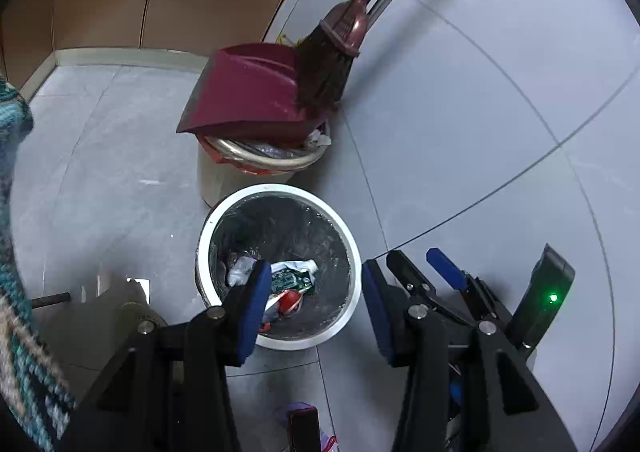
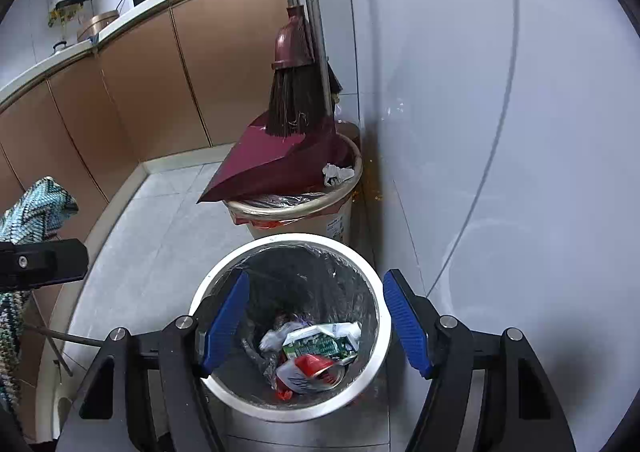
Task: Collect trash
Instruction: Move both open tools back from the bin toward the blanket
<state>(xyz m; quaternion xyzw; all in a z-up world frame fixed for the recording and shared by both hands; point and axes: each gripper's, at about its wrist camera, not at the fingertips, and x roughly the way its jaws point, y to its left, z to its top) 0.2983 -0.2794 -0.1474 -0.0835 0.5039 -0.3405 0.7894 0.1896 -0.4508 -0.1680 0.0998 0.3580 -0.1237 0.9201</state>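
A small white-rimmed bin [image 1: 280,189] [image 2: 304,238] with a clear liner stands on the grey tiled floor. Inside lies trash: a green and white carton [image 1: 292,280] [image 2: 320,346], a crushed red and white can [image 2: 312,368] and crumpled plastic. My left gripper [image 1: 314,308] hangs over the bin's near rim, jaws open, nothing between the blue pads. My right gripper [image 2: 316,316] is above the bin mouth, also open and empty. In the left wrist view the right gripper [image 1: 416,256] shows just to the right of the bin.
Behind the small bin stands a larger beige bin [image 1: 224,175] [image 2: 296,228], with a maroon dustpan [image 1: 248,91] [image 2: 280,159] and a broom [image 1: 328,63] [image 2: 296,103] resting on it. A tiled wall [image 2: 480,131] runs on the right, brown cabinets [image 2: 140,91] on the left. A knitted cloth [image 1: 16,292] hangs at far left.
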